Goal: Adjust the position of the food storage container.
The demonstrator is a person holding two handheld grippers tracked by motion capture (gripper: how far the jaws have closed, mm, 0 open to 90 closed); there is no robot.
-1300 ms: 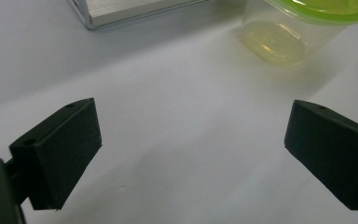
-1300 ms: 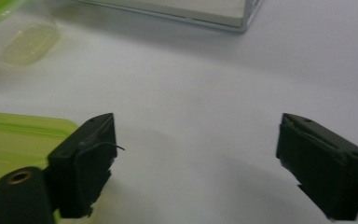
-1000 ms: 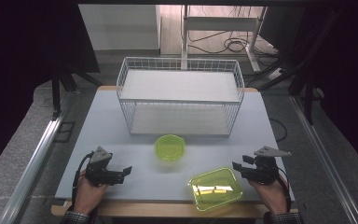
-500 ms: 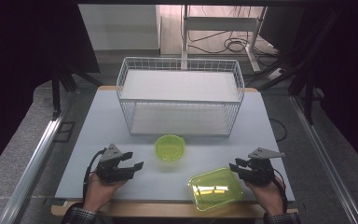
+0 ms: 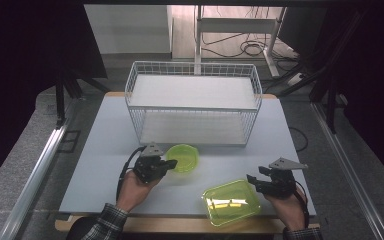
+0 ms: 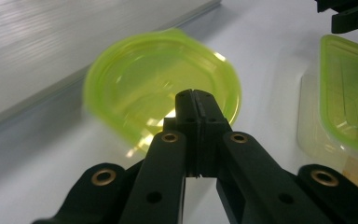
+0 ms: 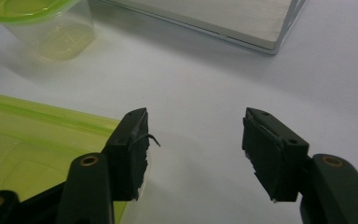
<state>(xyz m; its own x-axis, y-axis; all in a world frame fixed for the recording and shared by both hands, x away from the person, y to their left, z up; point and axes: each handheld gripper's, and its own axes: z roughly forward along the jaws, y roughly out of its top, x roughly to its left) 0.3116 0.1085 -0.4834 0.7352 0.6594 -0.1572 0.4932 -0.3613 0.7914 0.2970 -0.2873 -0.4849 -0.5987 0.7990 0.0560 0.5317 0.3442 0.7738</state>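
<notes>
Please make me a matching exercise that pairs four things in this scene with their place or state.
Things:
1. left gripper
2. right gripper
3. round green container
4. wire basket

Place or state:
A. jaws apart over bare table
B. at the far side of the table
C. jaws pressed together, nothing between them
D. just in front of the basket, at the left gripper's tips

Pairs: 1-C, 2-A, 3-D, 4-B

Lab-style recording bay, grey table (image 5: 105,150) on a wooden base, dark curtains (image 5: 30,50) at both sides, cables (image 5: 252,48) trailing across the floor behind
</notes>
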